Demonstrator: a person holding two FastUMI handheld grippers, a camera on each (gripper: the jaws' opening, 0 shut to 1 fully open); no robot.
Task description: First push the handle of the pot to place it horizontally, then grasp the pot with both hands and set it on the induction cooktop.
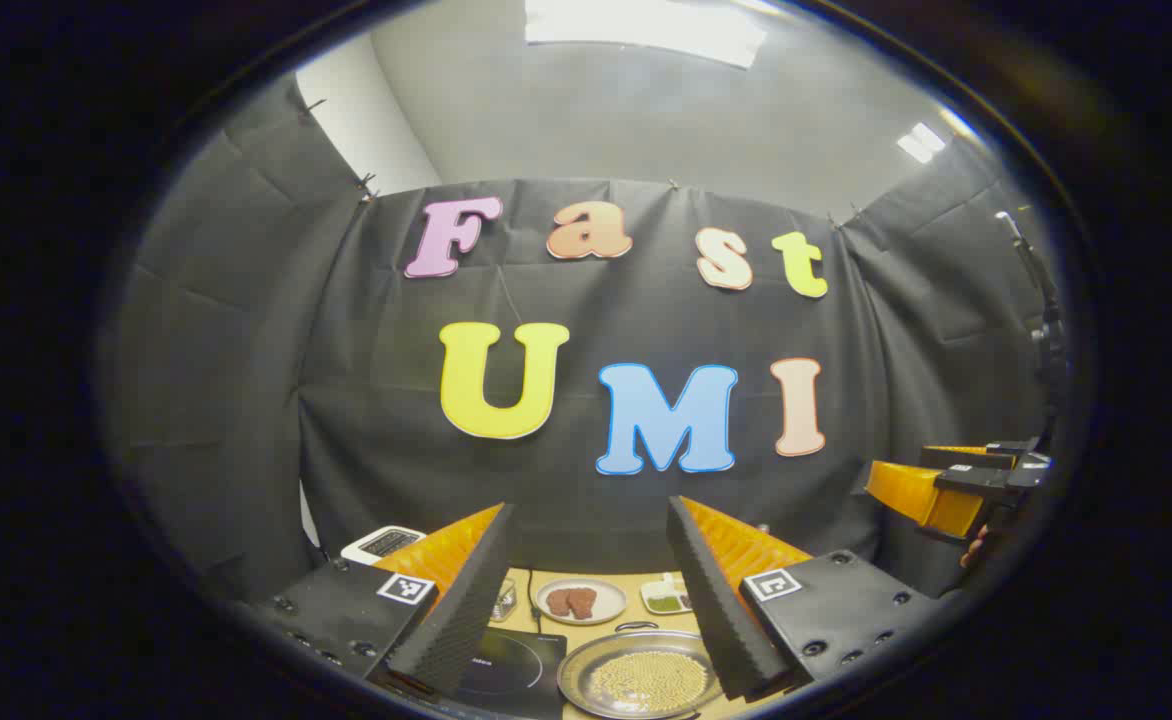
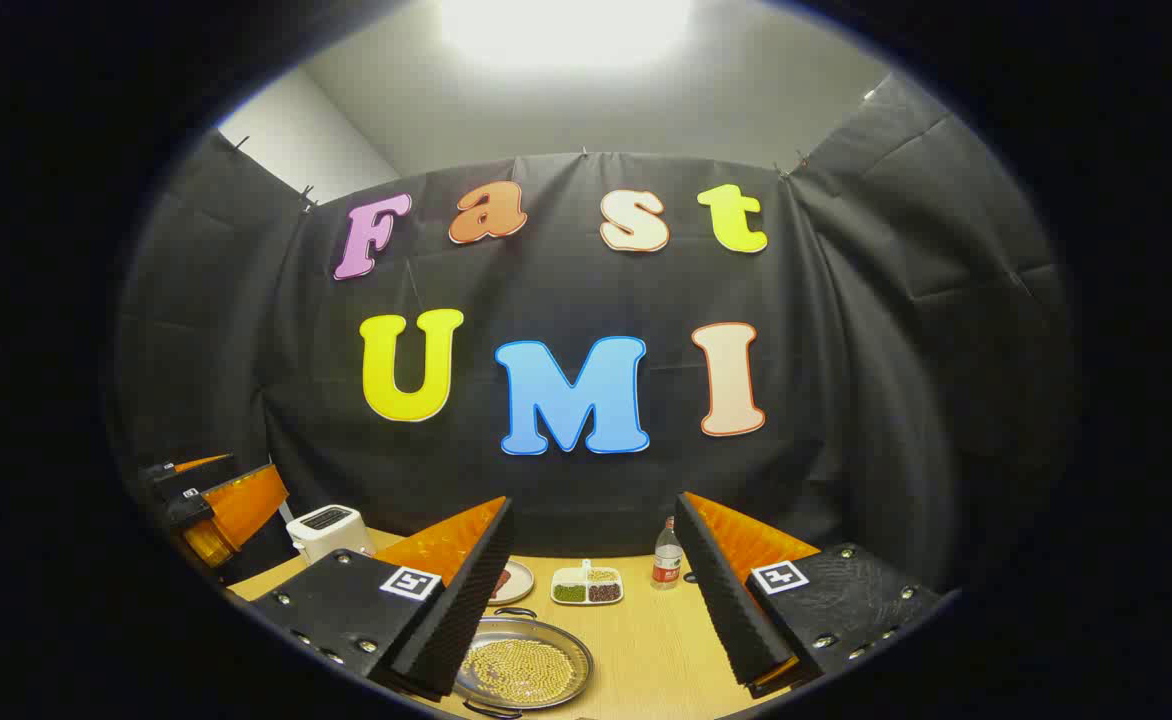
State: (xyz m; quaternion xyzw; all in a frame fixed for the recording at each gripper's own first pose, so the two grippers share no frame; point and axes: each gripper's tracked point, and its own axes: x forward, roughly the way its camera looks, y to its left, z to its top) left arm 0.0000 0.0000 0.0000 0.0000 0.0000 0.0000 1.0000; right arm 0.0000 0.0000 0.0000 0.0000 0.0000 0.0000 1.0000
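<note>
Both jaws stand wide apart, gripping nothing, raised above the surface [image 2: 646, 640]. The pot [image 1: 641, 675] lies below between the left gripper [image 1: 591, 600] fingers, beside the induction cooktop [image 1: 511, 665]. It sits low by the right gripper [image 2: 591, 590] left finger.

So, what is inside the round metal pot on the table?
The pot holds a layer of small yellowish beads or grains, spread over its bottom. What lies under them is covered. Its near edge is hidden by the right gripper.

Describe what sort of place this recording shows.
Likely a mock kitchen in a cloth-walled booth: a black induction cooktop, a shallow metal pot of yellow beans and a white toaster on a wooden table.
</note>
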